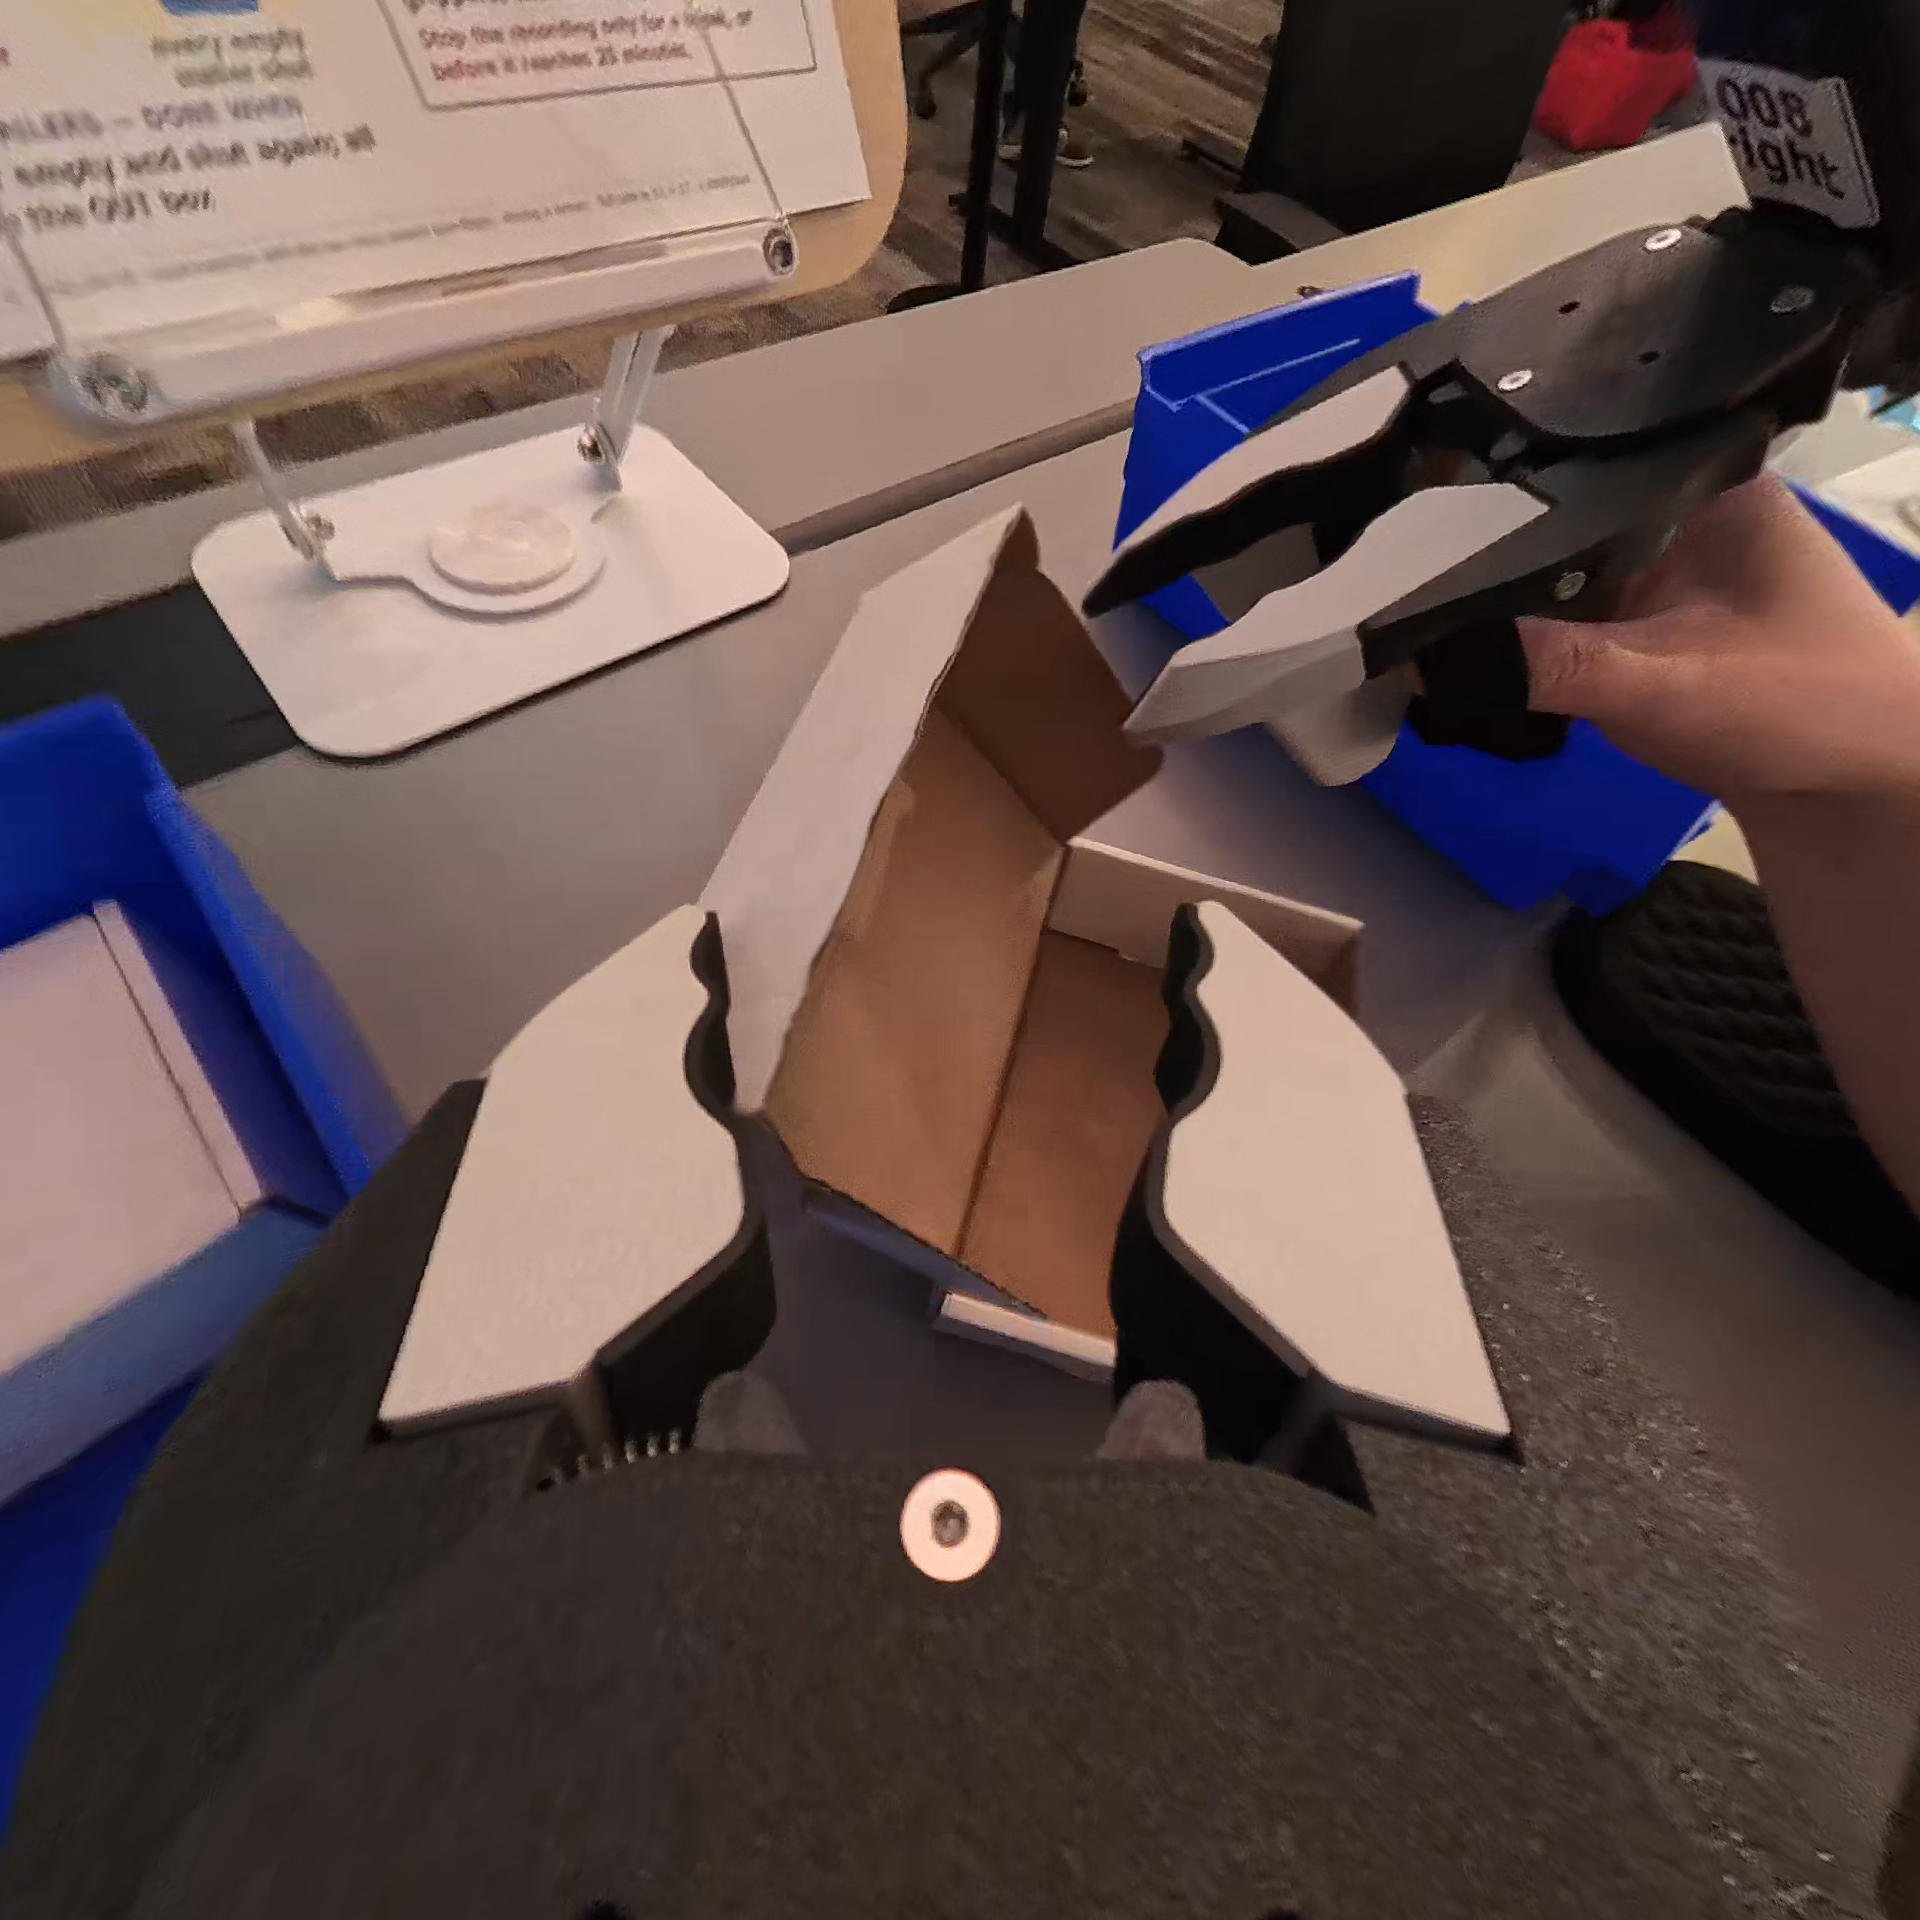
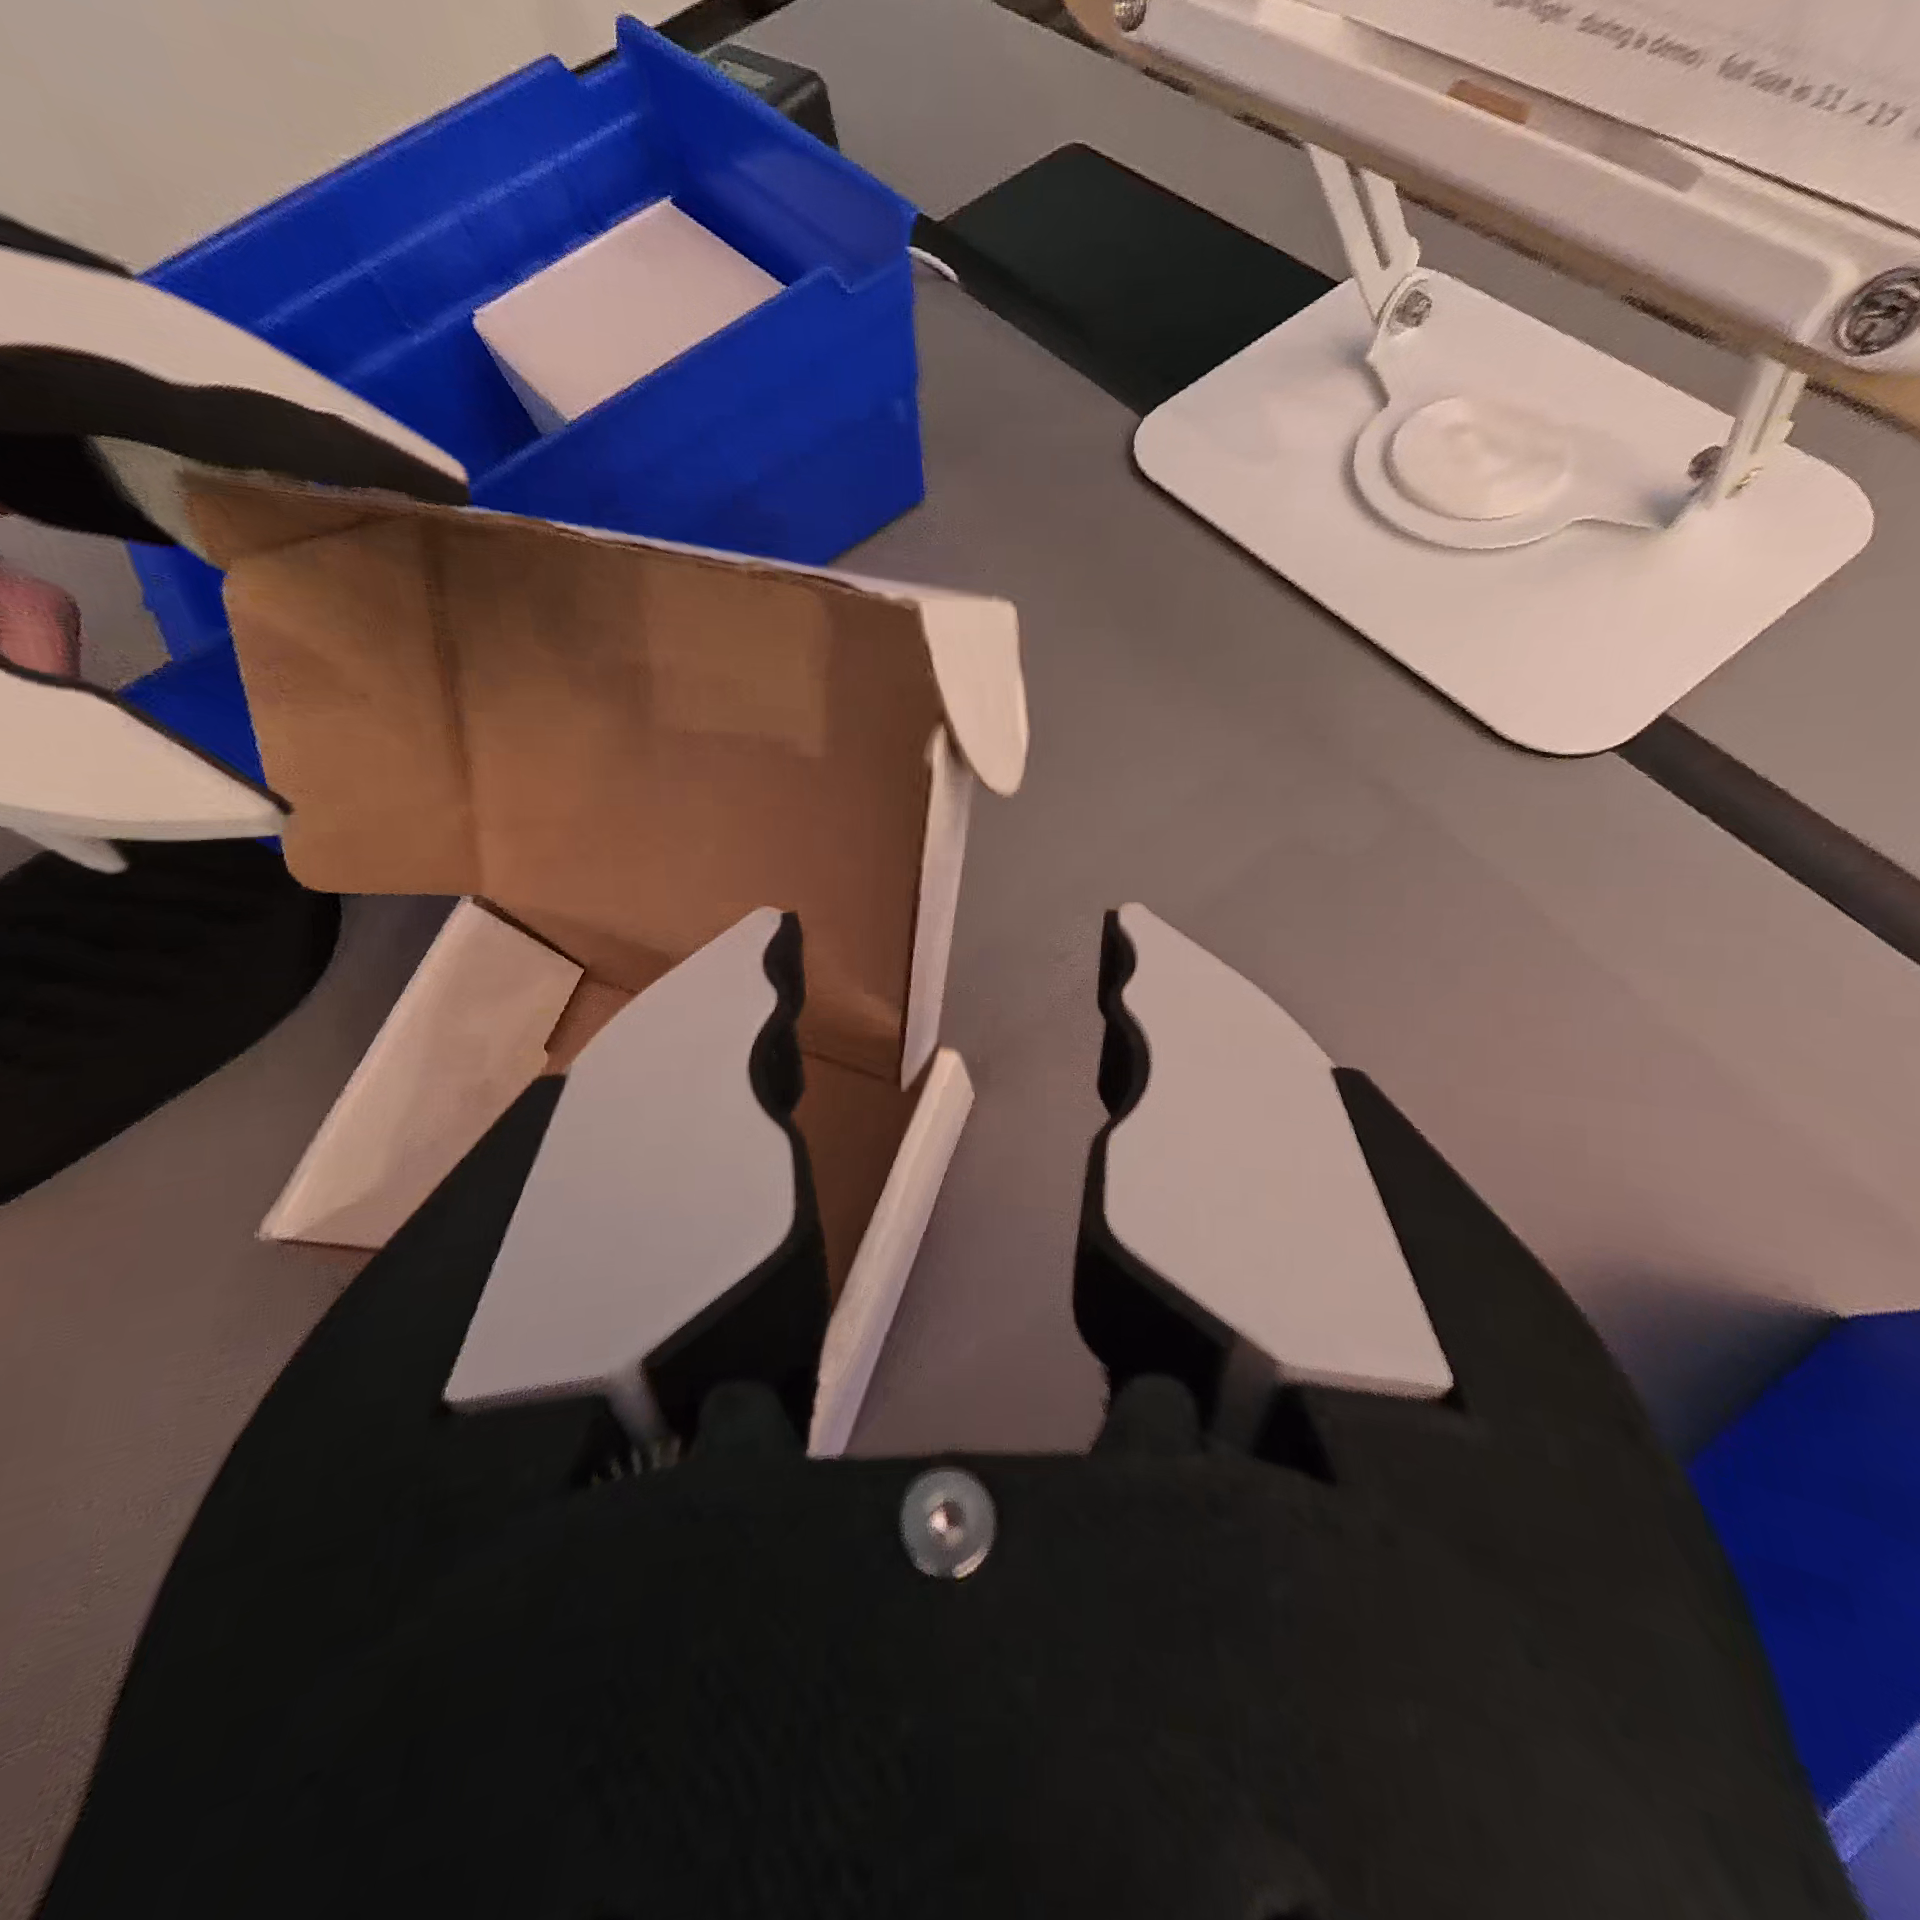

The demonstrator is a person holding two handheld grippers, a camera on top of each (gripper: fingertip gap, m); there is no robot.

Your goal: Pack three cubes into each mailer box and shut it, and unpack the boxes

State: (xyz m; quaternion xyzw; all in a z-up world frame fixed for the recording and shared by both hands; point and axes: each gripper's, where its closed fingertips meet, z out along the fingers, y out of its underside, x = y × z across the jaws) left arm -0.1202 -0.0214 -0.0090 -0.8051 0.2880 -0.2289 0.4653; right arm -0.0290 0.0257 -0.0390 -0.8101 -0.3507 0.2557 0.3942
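At the middle of the left wrist view, on the grey table (image 1: 499, 883), a mailer box (image 1: 997, 1091) stands open, white outside and brown inside, its lid (image 1: 914, 748) raised. No cube shows in the part of its interior I can see. The left gripper (image 1: 945, 1039) hangs over it with fingers spread wide, one tip against the lid's lower edge, the other over the box's right wall; it grasps nothing.

Toward the upper right of that frame the right gripper (image 1: 1112, 665) comes in, held by a bare hand (image 1: 1704, 686). Its fingers are parted too, tips just beside the lid's top edge; whether they touch it I cannot tell. Behind it sits a blue bin (image 1: 1299, 416), and another blue bin (image 1: 156, 935) at the left edge holds a shut white box (image 1: 83, 1091). A white stand (image 1: 488, 592) carries a printed sheet (image 1: 416, 125) at the upper left.

From the right wrist view, the box (image 2: 623, 748) fills the centre left, lid (image 2: 582, 707) upright with its flap curling at the top. The right gripper (image 2: 951, 966) is released, one finger over the box's interior, the other over bare table (image 2: 1351, 935). The left gripper (image 2: 374, 644) shows at the left edge, spread on either side of the lid's far end. Beyond, the blue bin (image 2: 727, 436) holds the white box (image 2: 623, 301), and the stand (image 2: 1507, 540) sits at the upper right.
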